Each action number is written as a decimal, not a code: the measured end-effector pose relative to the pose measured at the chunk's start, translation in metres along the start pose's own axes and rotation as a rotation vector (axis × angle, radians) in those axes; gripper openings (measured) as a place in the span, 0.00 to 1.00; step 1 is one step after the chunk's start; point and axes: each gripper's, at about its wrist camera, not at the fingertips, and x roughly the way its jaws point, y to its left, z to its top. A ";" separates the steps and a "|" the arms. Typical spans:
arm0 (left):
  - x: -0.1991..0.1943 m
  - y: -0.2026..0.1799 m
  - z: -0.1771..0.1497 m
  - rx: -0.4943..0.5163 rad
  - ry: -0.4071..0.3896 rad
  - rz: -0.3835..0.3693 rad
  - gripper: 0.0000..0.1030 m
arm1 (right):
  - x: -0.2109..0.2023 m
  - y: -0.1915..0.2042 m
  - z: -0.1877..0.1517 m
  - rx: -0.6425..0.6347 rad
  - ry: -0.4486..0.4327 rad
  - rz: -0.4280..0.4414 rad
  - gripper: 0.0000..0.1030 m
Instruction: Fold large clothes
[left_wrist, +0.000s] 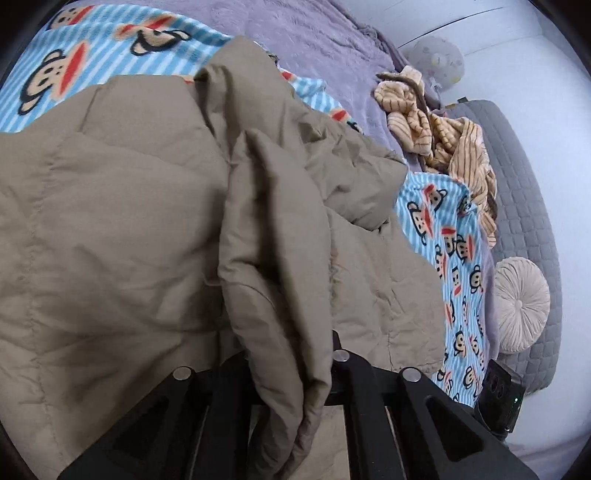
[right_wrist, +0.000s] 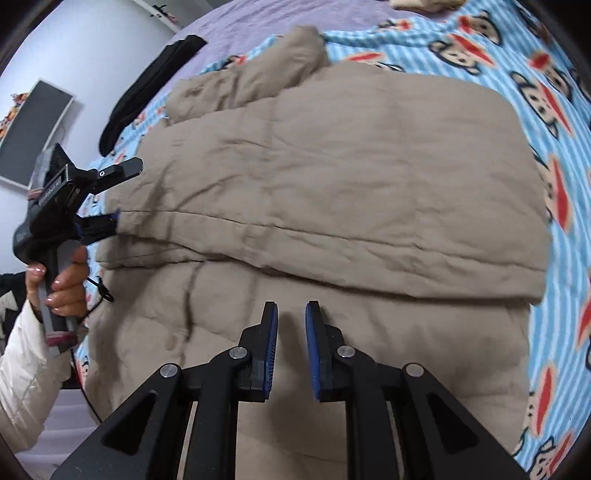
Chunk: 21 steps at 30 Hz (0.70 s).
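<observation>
A lavender bedspread (left_wrist: 314, 33) covered the bed, with a blue striped monkey-print blanket (right_wrist: 480, 48) over it. At right in the left wrist view stood a grey quilted headboard (left_wrist: 517, 177) and a round cream cushion (left_wrist: 521, 302). Pale walls (right_wrist: 92, 44) showed upper left in the right wrist view.

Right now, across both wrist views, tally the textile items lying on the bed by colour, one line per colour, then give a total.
Tan: 1, the padded coat
Blue striped with monkey print: 1, the blanket
Black: 1, the dark garment
Beige and brown striped: 1, the crumpled garment
Cream: 1, the round cushion
Total: 5
</observation>
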 end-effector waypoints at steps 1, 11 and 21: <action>-0.004 -0.009 0.001 0.015 -0.026 0.007 0.08 | 0.000 -0.005 -0.004 0.012 -0.009 -0.013 0.17; -0.071 -0.033 -0.001 0.119 -0.167 -0.006 0.08 | -0.037 -0.043 0.032 -0.026 -0.270 -0.362 0.13; -0.004 0.013 -0.039 0.117 -0.044 0.134 0.09 | -0.007 -0.075 0.031 -0.024 -0.223 -0.423 0.09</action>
